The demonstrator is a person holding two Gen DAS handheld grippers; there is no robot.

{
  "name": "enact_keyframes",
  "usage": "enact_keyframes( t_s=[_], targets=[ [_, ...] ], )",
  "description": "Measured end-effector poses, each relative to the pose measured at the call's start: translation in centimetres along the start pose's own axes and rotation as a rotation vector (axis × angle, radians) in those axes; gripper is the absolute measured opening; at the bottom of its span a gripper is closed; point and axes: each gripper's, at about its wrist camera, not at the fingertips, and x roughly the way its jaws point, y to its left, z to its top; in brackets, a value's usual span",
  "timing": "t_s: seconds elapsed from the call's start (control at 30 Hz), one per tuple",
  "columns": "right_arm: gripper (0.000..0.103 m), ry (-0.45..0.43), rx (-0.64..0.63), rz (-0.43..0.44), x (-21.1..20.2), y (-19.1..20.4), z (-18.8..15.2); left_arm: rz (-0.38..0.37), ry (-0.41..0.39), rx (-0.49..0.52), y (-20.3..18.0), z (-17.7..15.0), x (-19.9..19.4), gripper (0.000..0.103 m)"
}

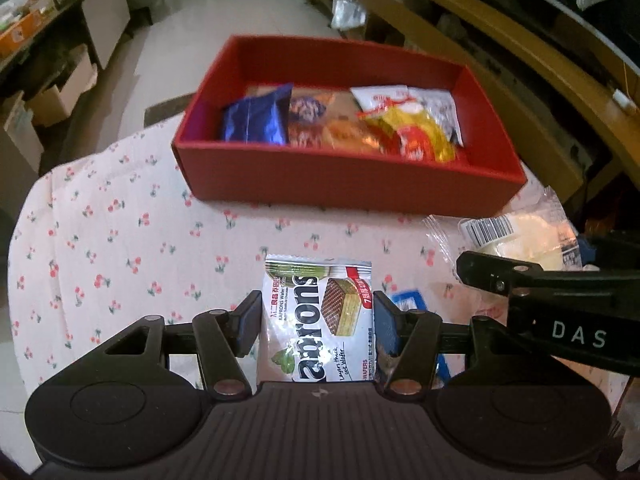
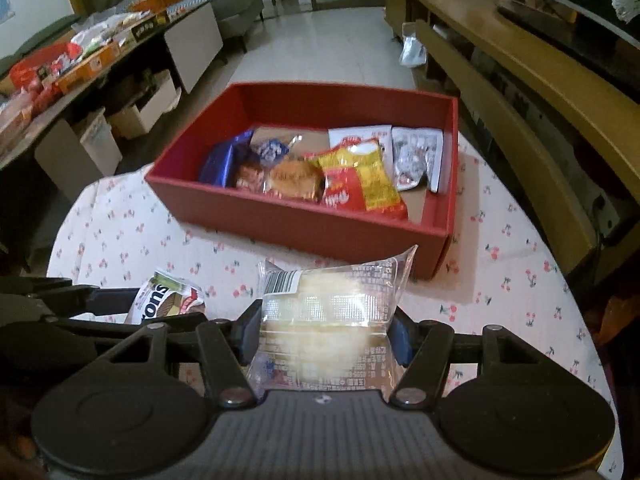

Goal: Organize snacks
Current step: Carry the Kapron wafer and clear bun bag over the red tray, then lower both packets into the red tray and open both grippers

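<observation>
Left tongs (image 1: 316, 326): your pads are clamped on the wafer packet (image 1: 318, 320), its long axis pointing ahead toward the red box (image 1: 352, 182).
Right tongs (image 2: 322, 330): clamped on the clear-wrapped cake packet (image 2: 328, 312), lying crosswise between the pads, just short of the box's near wall.
Relation that matters: the box lies straight ahead of both tongs; your right tongs look the nearer to its near wall.
Surface (image 1: 120, 240): cherry-print cloth, bare between you and the box.
Inside the box: a blue packet (image 1: 256, 118) at its left, yellow-red packets (image 1: 416, 132) at its right; free floor shows at the left end and right corner.
In the way: only the near wall; judge that you must clear it.
</observation>
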Motion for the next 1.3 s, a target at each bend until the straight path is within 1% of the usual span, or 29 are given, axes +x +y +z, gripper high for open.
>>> enact_keyframes(
  t_s=[0.27,0.4,0.6,0.73,0.97,1.2,1.3],
  targets=[
    [0.078,-0.058,0.03,-0.006,0.3,-0.7,3.1,0.038,-0.062,0.0,-0.2,3.6,-0.1,0.064],
    [0.078,-0.083,0.058,-0.004,1.0,-1.3,5.2,0.038,-0.085,-0.018,0.0,5.9,0.2,0.064],
    [0.078,-0.104,0.082,-0.009,2.9,-2.2,8.0,0.052,-0.112,-0.028,0.1,9.2,1.8,0.064],
    [0.078,-0.107,0.09,-0.023,4.7,-2.8,9.4,0.056,-0.117,-0.04,0.3,10.6,3.2,0.064],
    [0.078,-0.095,0.1,-0.039,7.2,-3.7,10.7,0.073,-0.125,-0.028,0.2,12.0,5.3,0.064],
    [0.079,-0.083,0.1,-0.041,9.2,-3.8,11.2,0.07,-0.108,-0.052,0.8,12.3,7.0,0.064],
    [0.08,-0.094,0.106,-0.038,9.5,-4.0,11.3,0.07,-0.112,-0.06,1.0,12.5,7.0,0.064]
  ],
)
